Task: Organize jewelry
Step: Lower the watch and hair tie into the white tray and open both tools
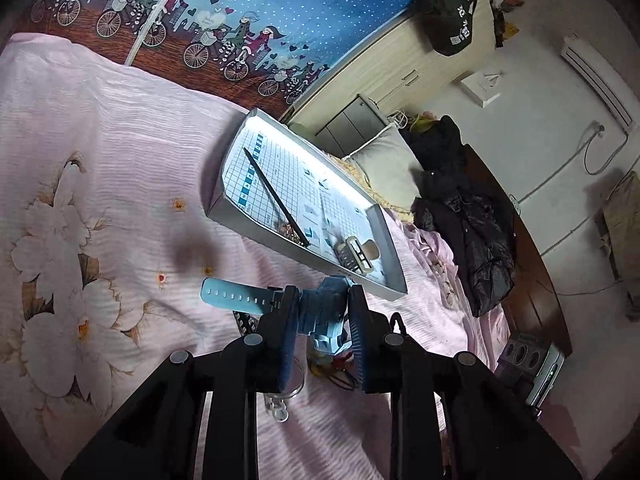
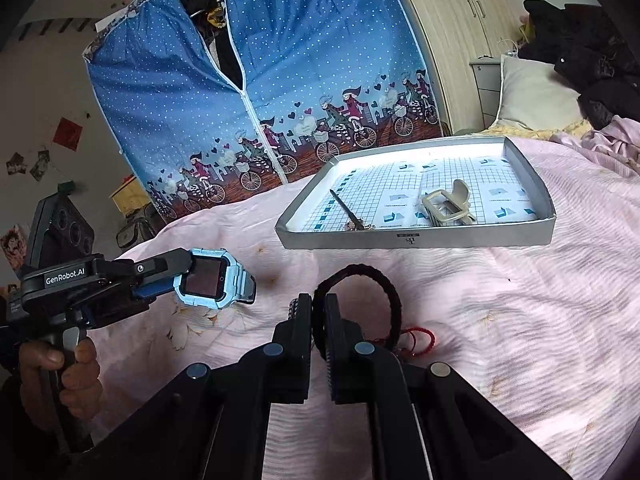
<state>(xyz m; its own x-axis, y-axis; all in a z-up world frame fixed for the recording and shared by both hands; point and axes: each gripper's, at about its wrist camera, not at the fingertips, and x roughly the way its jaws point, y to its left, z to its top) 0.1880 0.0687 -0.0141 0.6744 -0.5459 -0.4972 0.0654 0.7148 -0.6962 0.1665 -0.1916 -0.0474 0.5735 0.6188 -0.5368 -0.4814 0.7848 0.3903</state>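
1. Left claw point(image 1: 322, 312) is clamped on a light blue watch point(image 1: 316, 312), its blue pads pressed to either side of the watch body; the perforated strap sticks out to the left above the pink bedspread point(image 1: 120, 140).
2. From the right wrist view, the same left claw point(image 2: 182, 276) holds the watch point(image 2: 210, 282) off the bed with its dark square screen facing the camera, and a hand point(image 2: 60, 376) grips the handle below.
3. Right claw point(image 2: 318, 312) is nearly closed, pinching a dark braided bracelet point(image 2: 360, 296) that loops up and to the right of the fingers.
4. Just beside that bracelet, on the bedspread point(image 2: 520, 320), lies a thin red cord point(image 2: 416, 338).
5. Farther back on the bed sits a shallow grey tray point(image 2: 420, 240) lined with gridded paper.
6. Inside the tray lie a pale hair clip point(image 2: 448, 204), towards its right half, and a dark thin hair stick point(image 2: 348, 210) with a small ornament at the near end, towards its left.
7. In the left wrist view the tray point(image 1: 240, 216) appears tilted, with the hair stick point(image 1: 276, 196) lying across it and the clip point(image 1: 358, 256) near its lower corner.
8. Under the left claw, small items rest on the bed: a clear ring with a clasp point(image 1: 280, 408) and a tangle of reddish cords point(image 1: 340, 368); what they are exactly I cannot tell.
9. Behind the bed stands a blue fabric wardrobe point(image 2: 280, 80) printed with cyclists.
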